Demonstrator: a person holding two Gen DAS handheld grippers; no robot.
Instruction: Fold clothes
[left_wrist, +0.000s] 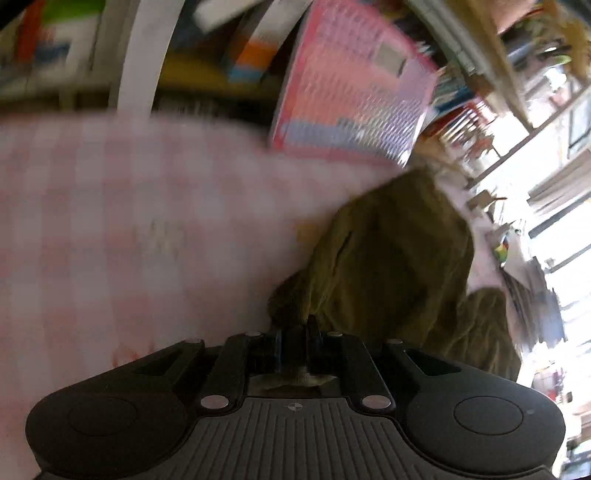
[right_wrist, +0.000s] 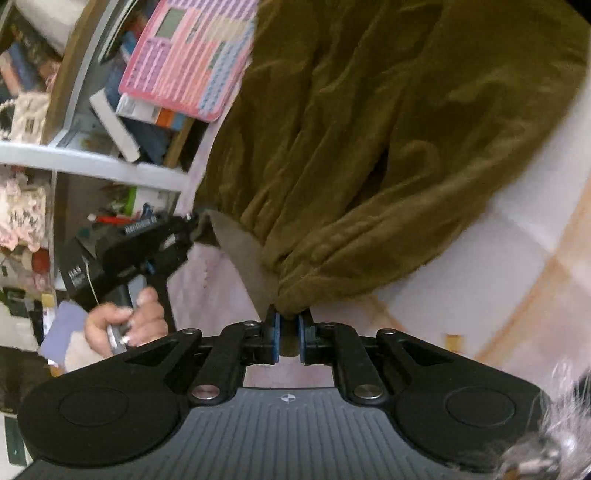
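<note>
Both grippers, left gripper and right gripper, pinch the olive-brown garment above the pink checked cloth.

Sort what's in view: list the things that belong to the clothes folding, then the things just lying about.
Belongs to the job:
- olive-brown garment
- right gripper, shut on its hem
- left gripper, shut on another edge
- pink checked cloth under it

Just lying about:
- pink chart board
- books on the shelf
- lace bag
</note>
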